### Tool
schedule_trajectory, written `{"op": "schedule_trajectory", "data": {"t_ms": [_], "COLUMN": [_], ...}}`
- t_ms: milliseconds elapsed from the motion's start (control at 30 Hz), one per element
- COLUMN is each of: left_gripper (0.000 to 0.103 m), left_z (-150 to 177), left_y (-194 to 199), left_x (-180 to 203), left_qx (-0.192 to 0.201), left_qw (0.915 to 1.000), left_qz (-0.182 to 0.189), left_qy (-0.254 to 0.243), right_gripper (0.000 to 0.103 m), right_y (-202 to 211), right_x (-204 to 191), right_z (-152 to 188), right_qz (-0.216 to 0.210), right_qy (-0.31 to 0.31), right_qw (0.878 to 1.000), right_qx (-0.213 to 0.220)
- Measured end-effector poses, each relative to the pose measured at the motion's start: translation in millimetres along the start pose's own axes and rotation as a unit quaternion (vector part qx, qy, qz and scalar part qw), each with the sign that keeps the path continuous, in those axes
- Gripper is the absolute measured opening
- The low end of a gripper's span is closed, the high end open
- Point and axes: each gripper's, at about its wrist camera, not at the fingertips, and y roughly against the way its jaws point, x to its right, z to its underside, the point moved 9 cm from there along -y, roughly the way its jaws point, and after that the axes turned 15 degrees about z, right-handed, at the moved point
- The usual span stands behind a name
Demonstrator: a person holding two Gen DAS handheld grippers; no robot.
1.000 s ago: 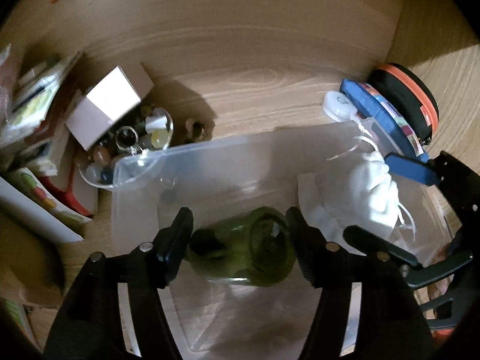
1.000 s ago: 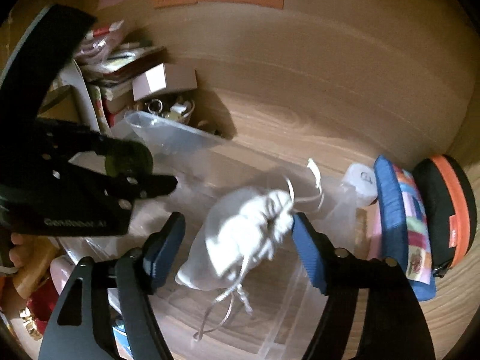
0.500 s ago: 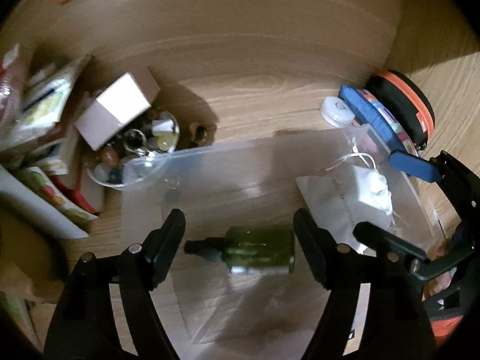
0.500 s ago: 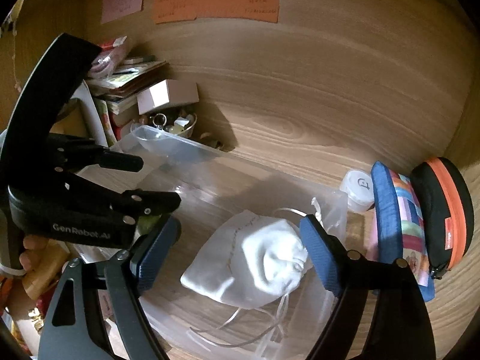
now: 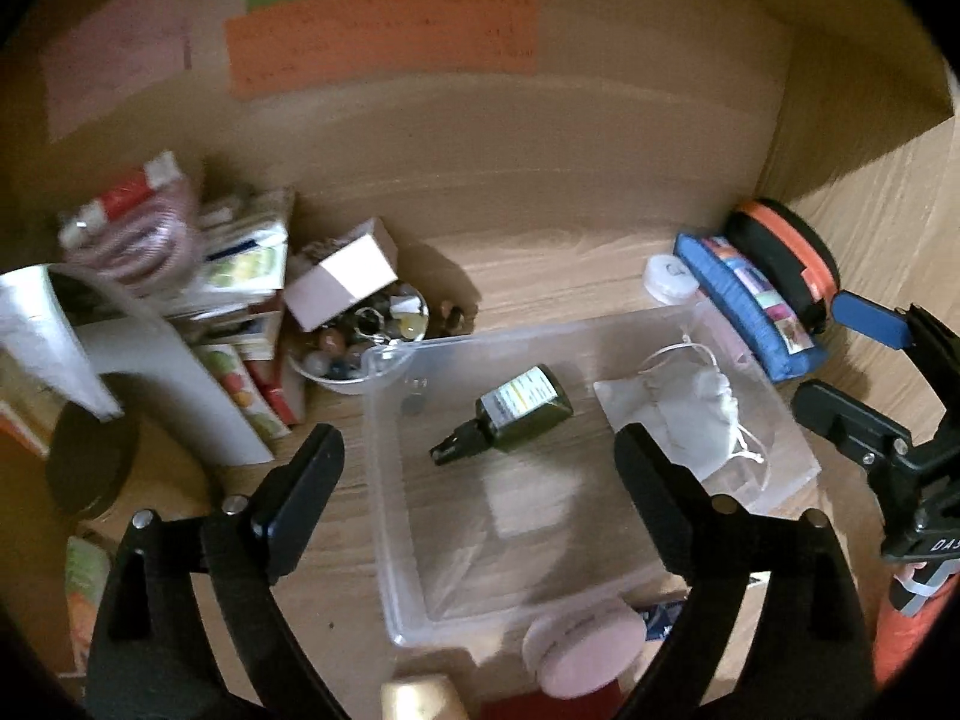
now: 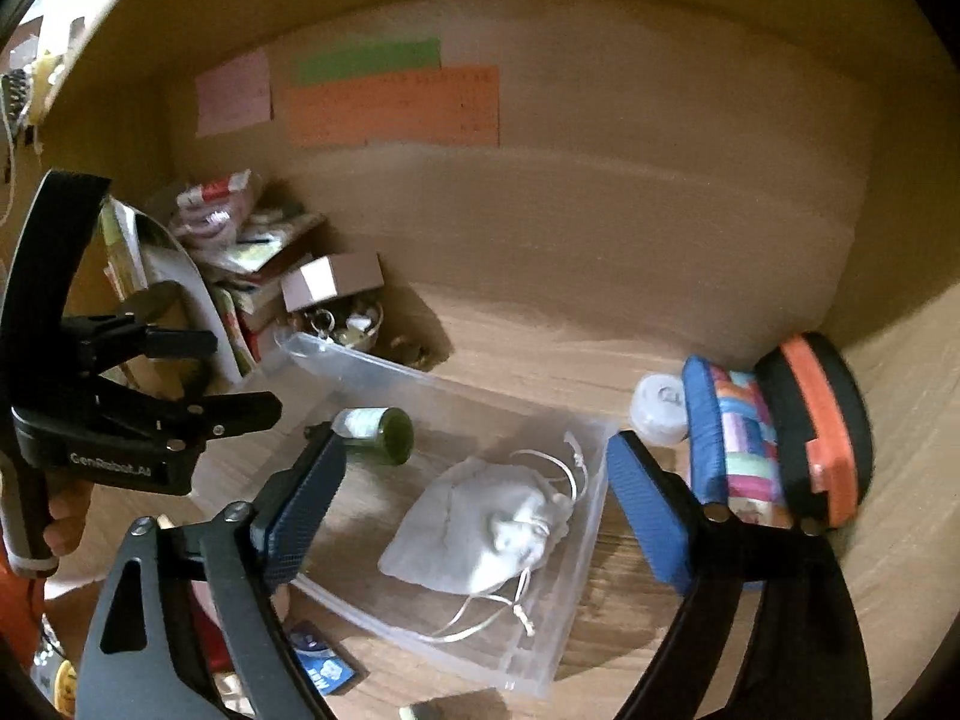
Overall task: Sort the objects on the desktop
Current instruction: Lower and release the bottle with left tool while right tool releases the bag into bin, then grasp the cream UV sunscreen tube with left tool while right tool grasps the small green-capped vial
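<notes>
Inside the clear plastic storage bin (image 5: 384,480) on the wooden desk (image 5: 540,264), a dark green glass dropper bottle (image 5: 510,414) lies on its side, apart from a white drawstring cloth pouch (image 5: 690,414) at the bin's right end. Above the bin, the left gripper (image 5: 474,486) hangs with jaws spread wide, grasping nothing. The right gripper (image 6: 474,498) hovers over the pouch, likewise released. A blue patchwork pencil case (image 6: 732,438) leans against a black-and-orange zip case (image 6: 822,420) beside the bin.

A home desk nook: wood-grain desktop (image 5: 540,276), 3 sticky notes (image 6: 393,105) on the back panel, stacked books (image 5: 240,300) and a trinket bowl (image 5: 360,354).
</notes>
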Motion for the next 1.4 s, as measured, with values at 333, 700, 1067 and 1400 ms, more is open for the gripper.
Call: {"op": "schedule_trajectory", "data": {"t_ms": [333,700,1067,1400], "left_gripper": [0.099,0.099,0.099,0.099], "left_z": [16,69,135,173], "left_y": [66,90,61,28], "left_x": [-4,-20,-33,-40], "left_qx": [0.046,0.035,-0.035,-0.086], "left_qw": [0.9987,0.9989,0.9989,0.9952], "left_qz": [-0.019,-0.03,-0.024,0.001], "left_qy": [0.0,0.011,0.02,0.047], "right_gripper": [0.096,0.1,0.1,0.098], "right_y": [54,89,63,33], "right_x": [6,12,11,0], "right_z": [4,33,90,137], "right_qz": [0.005,0.019,0.018,0.001], "right_qy": [-0.014,-0.016,-0.014,-0.001], "right_qw": [0.999,0.999,0.999,0.996], "right_qx": [0.032,0.044,-0.023,-0.086]}}
